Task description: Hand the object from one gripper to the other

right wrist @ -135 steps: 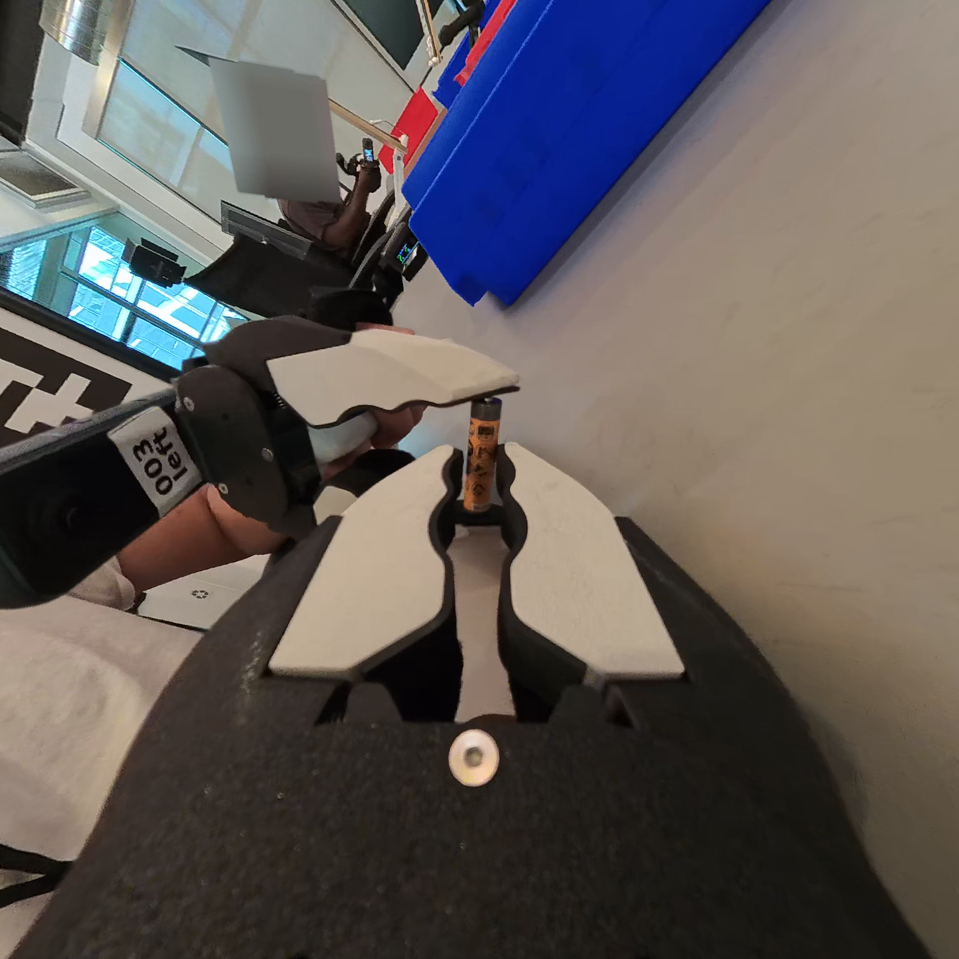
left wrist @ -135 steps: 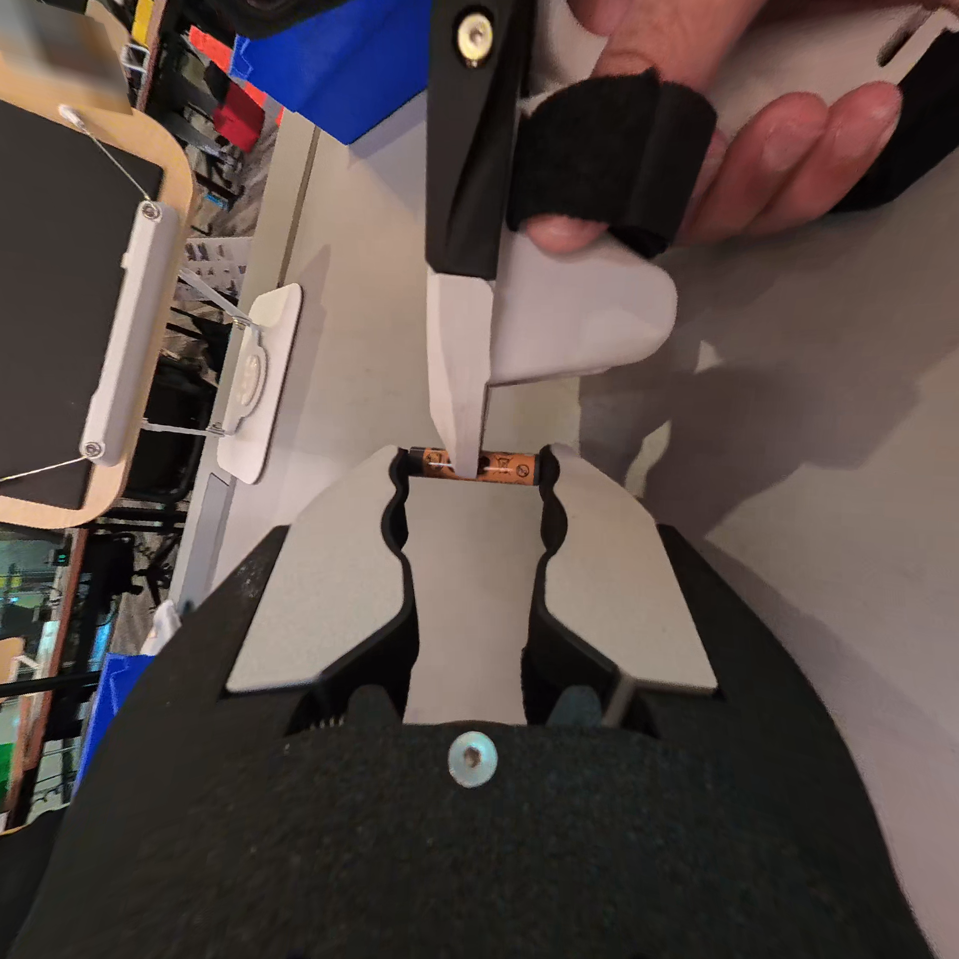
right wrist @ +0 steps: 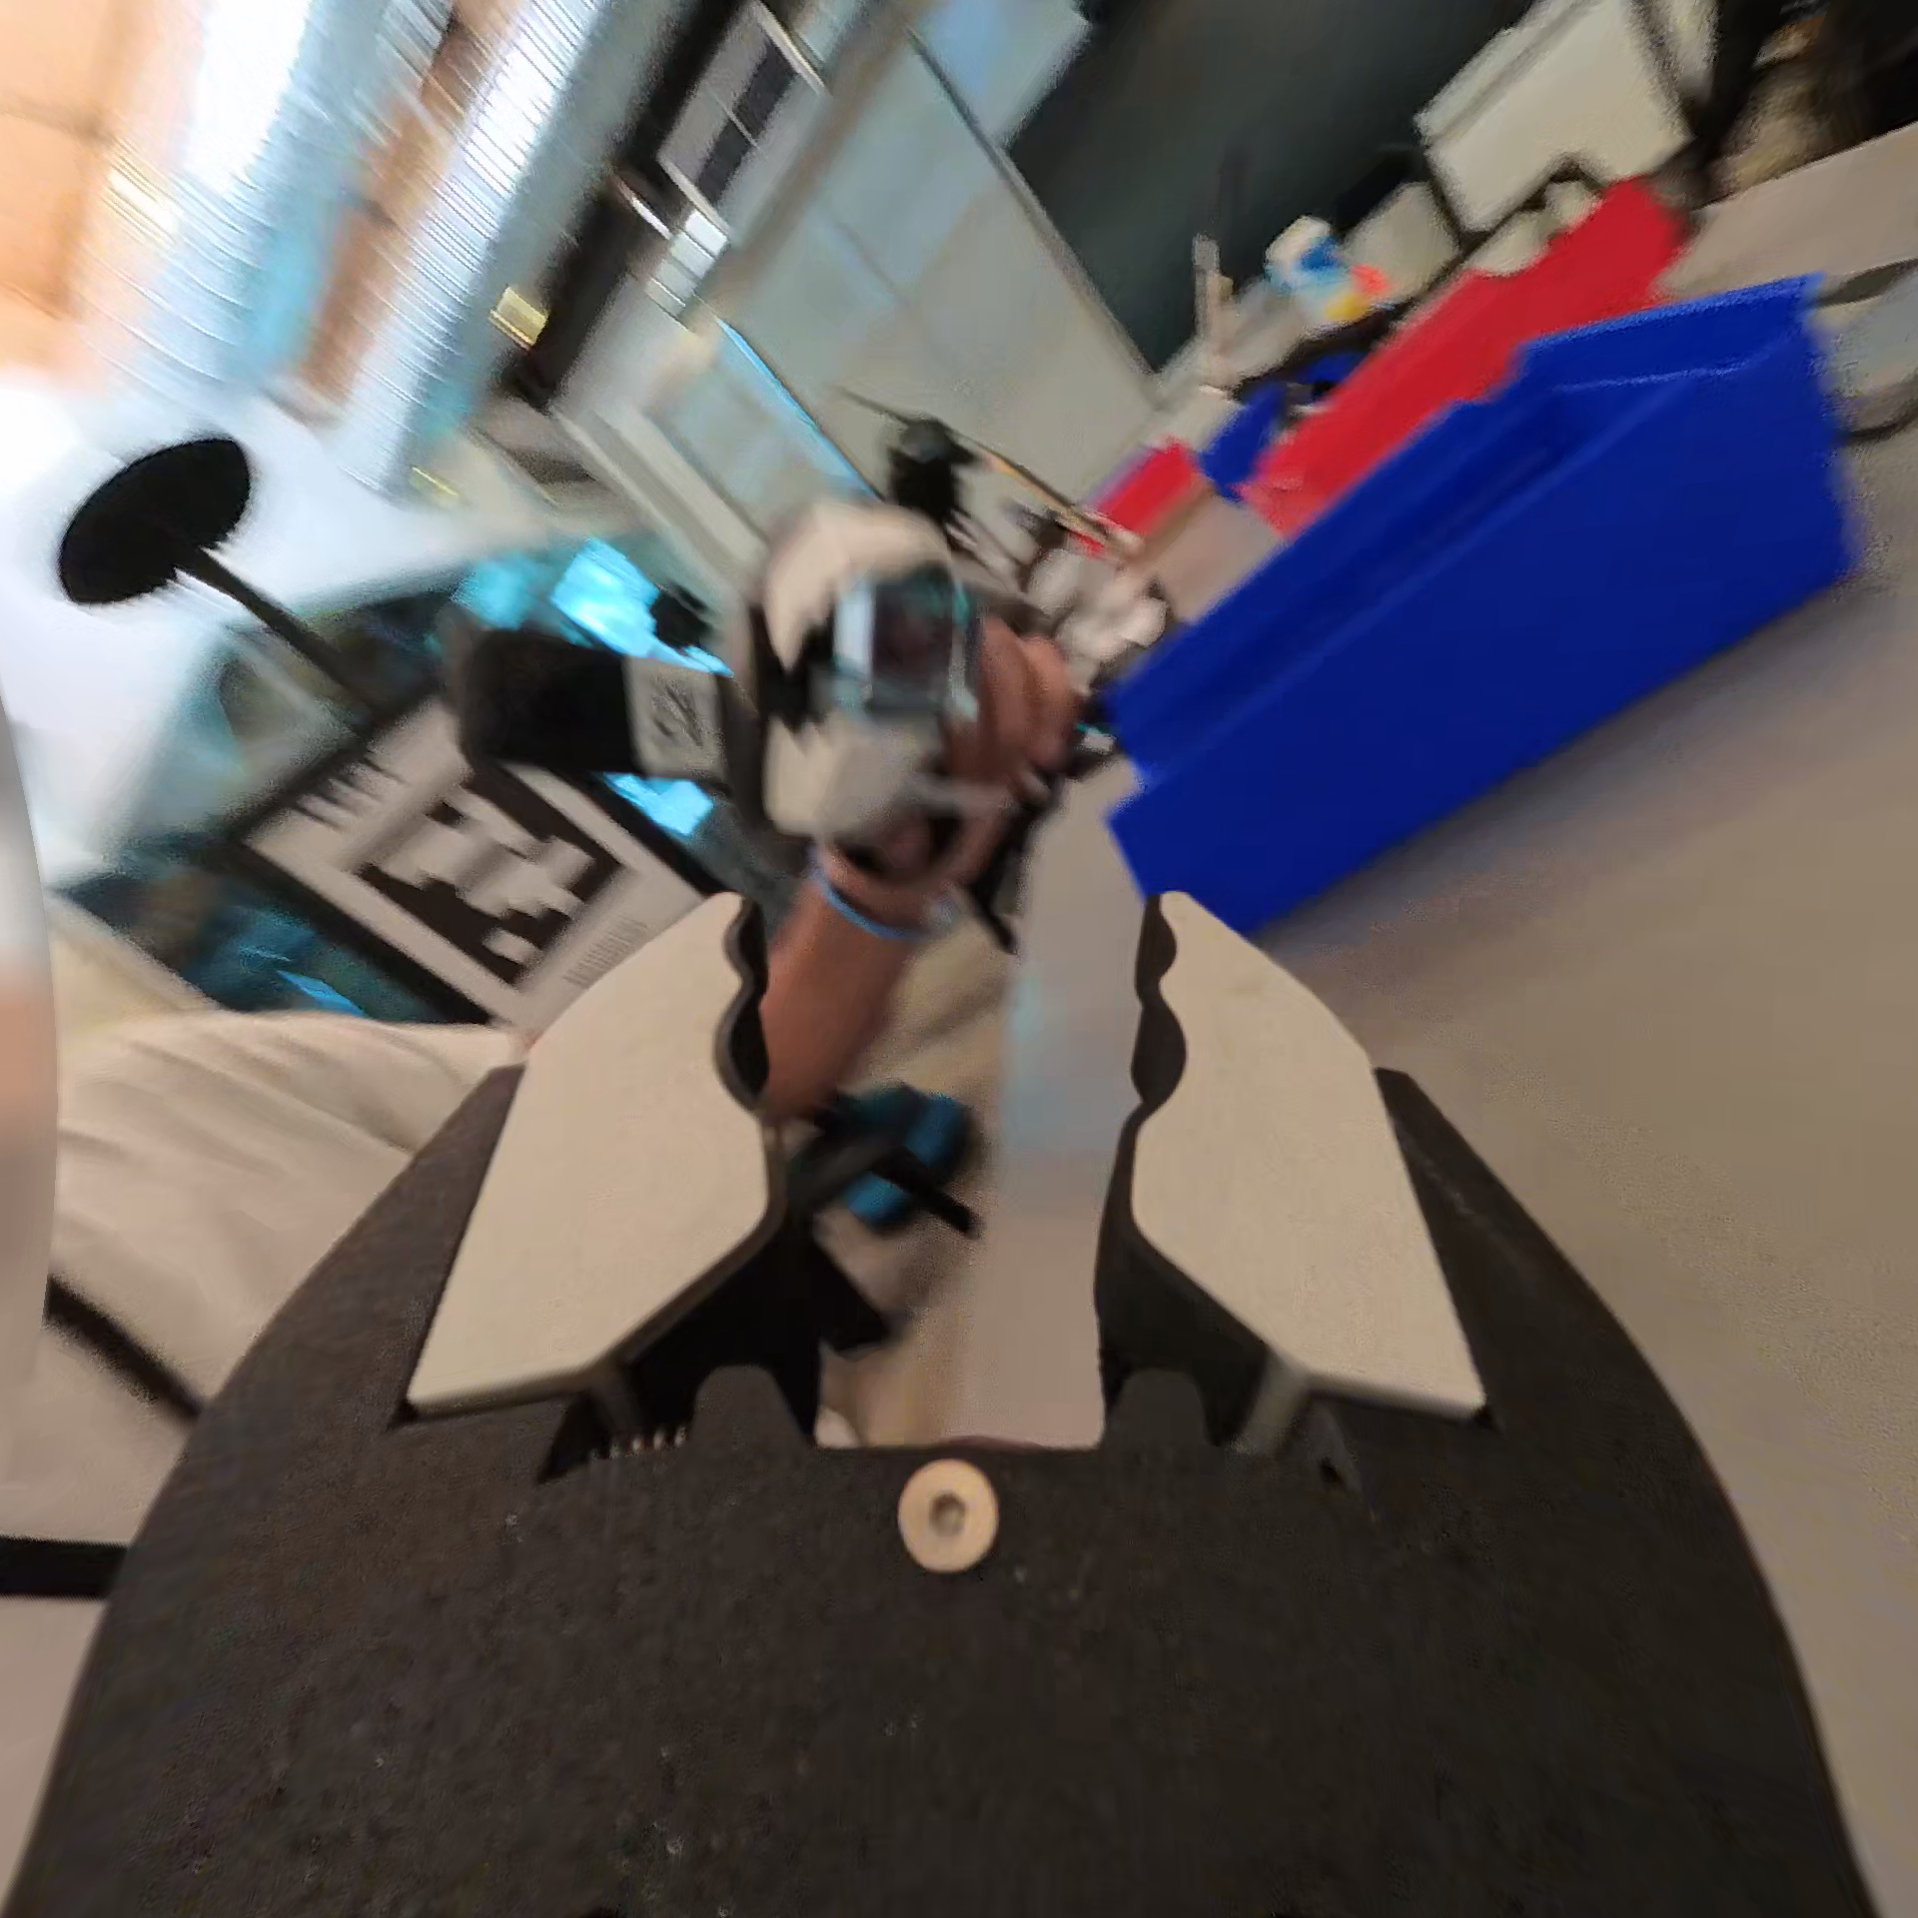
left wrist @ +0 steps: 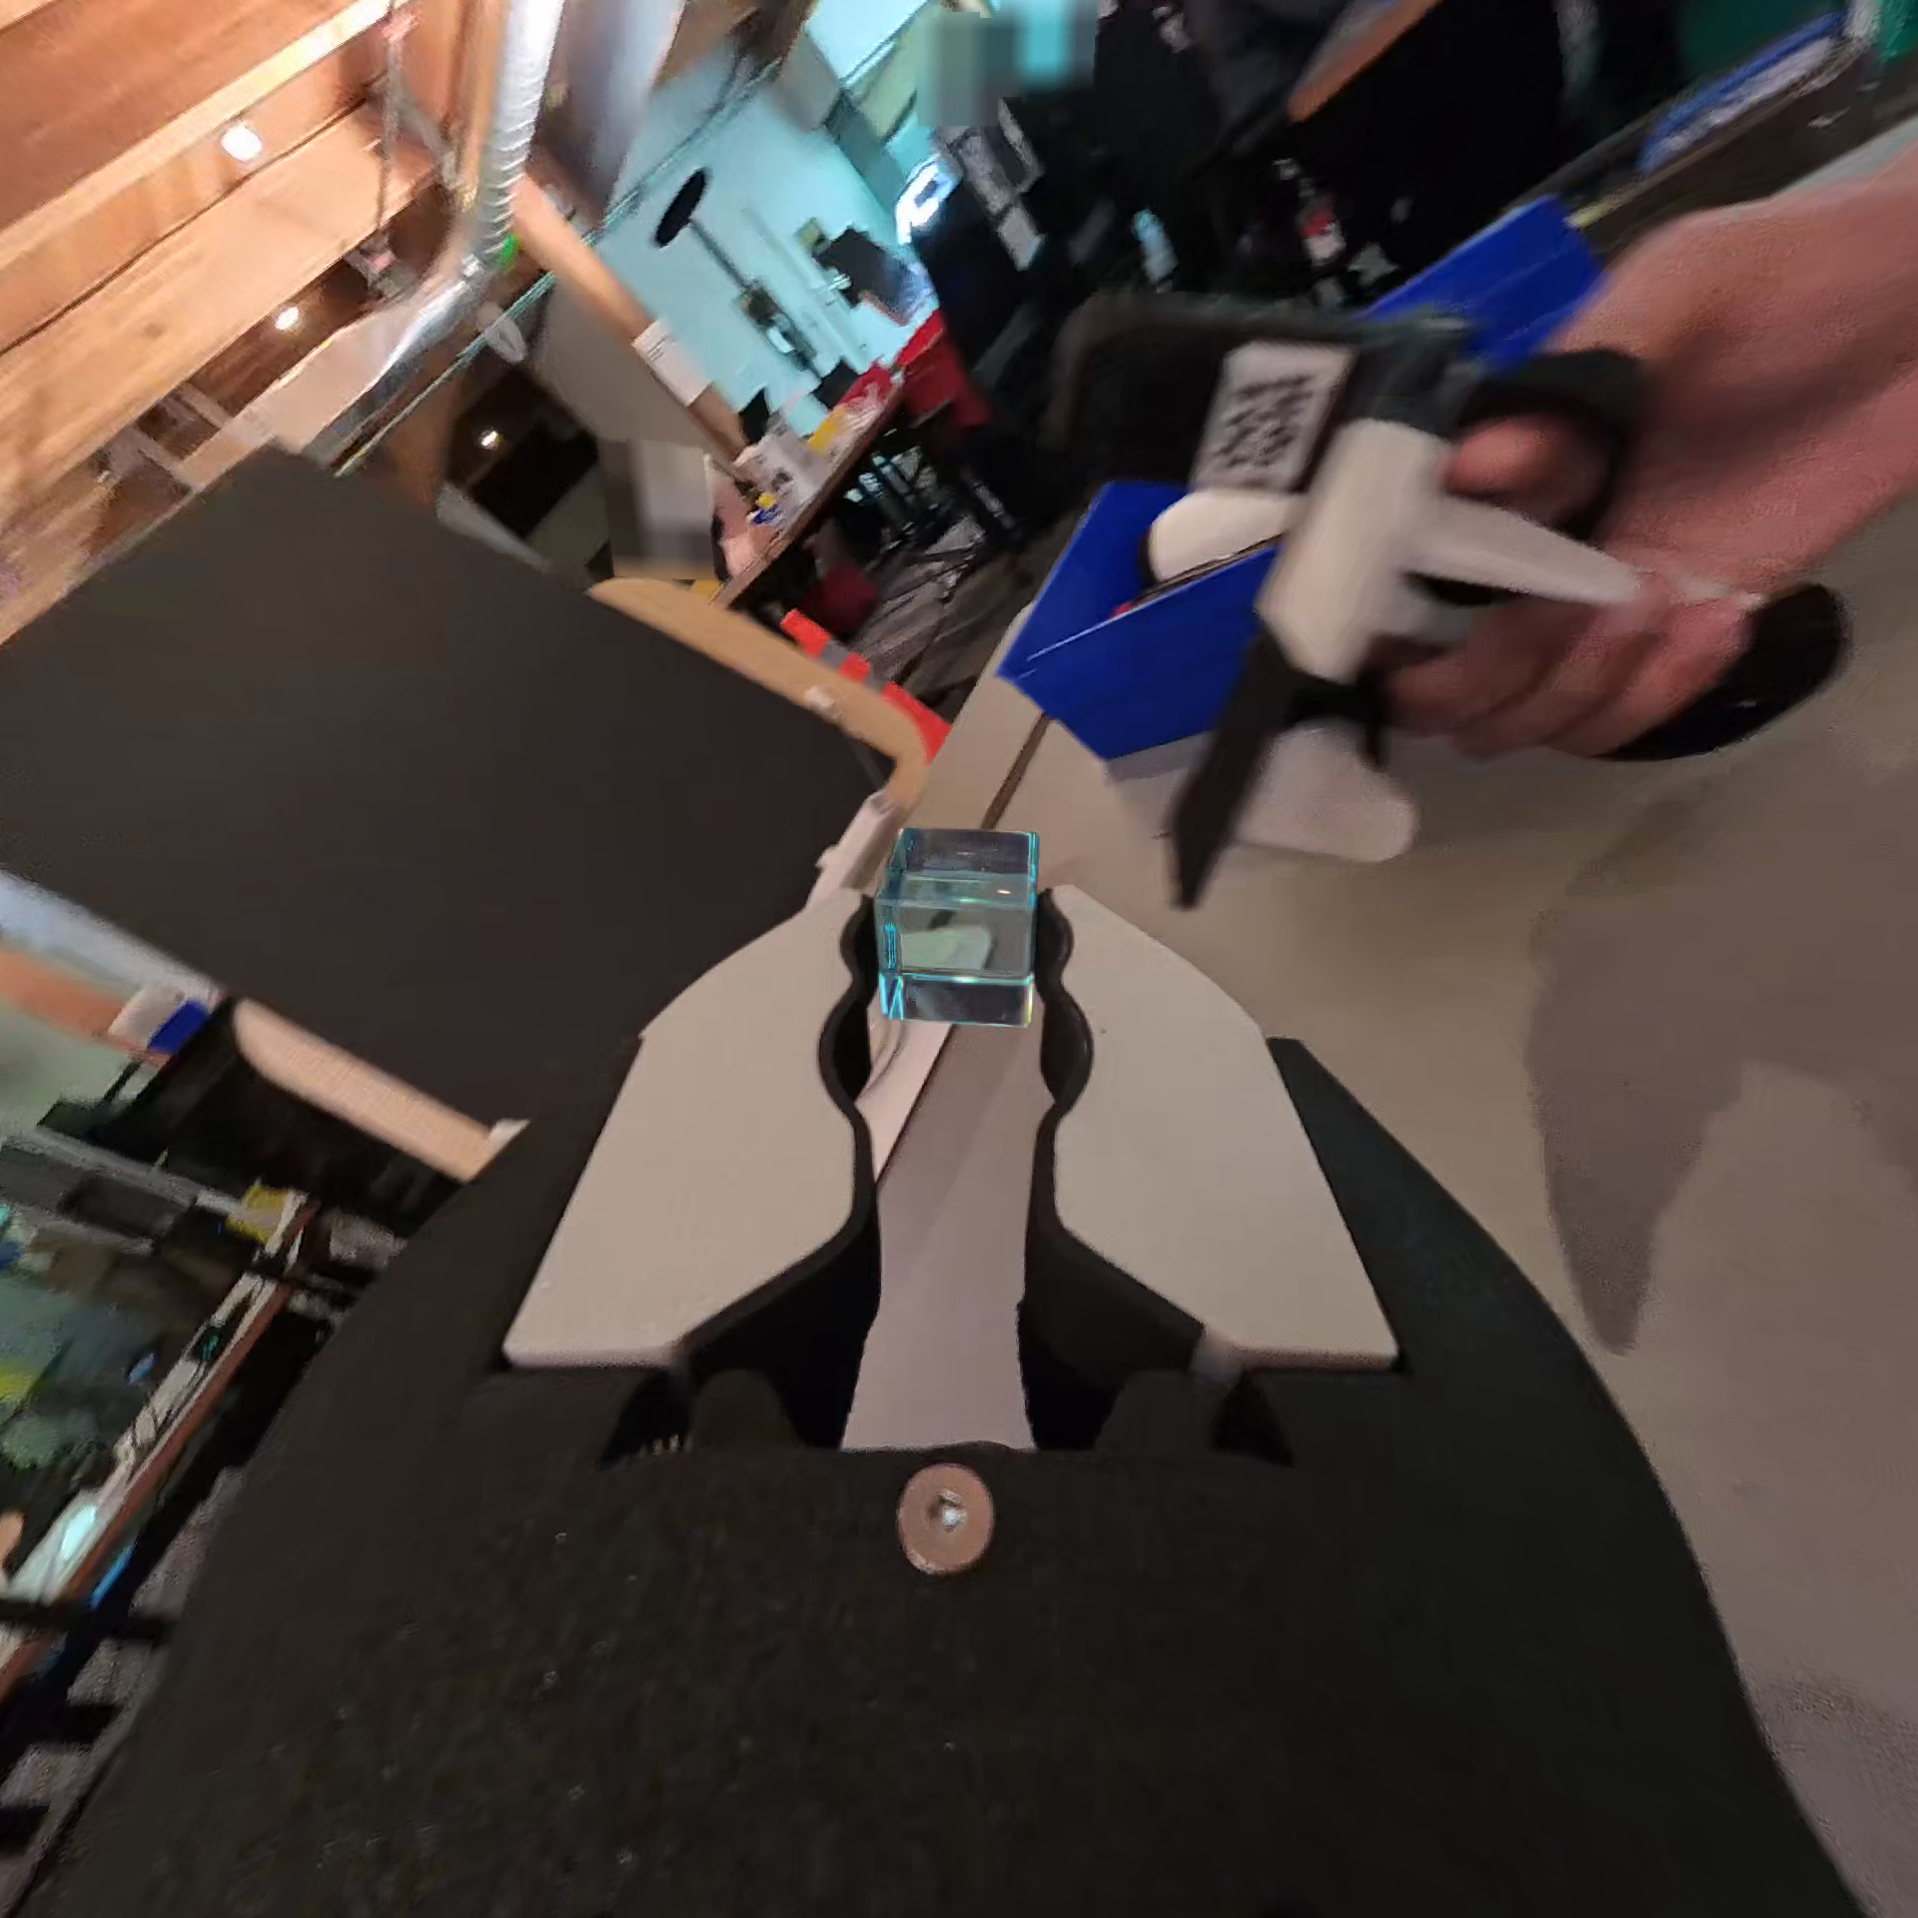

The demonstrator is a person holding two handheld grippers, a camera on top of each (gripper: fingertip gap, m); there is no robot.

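Grey table (left wrist: 1713,1090) is carrying blue bins (right wrist: 1505,644) at the back. Left gripper (left wrist: 955,934) is pinching a clear blue cube (left wrist: 957,927) at its tips, up in the air over the table edge. Right gripper (right wrist: 944,934) is spread wide w/ nothing in it, well apart from the cube. So the handover's not done yet; approach, grab & release are left, I'd say. Right wrist view is badly blurred; cube there is barely readable.

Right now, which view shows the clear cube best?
The left wrist view: the cube sits sharp and centred, clamped between the left tool's fingertips. The right wrist view shows it only as a distant, motion-blurred block in that same tool, beyond the open right tool.
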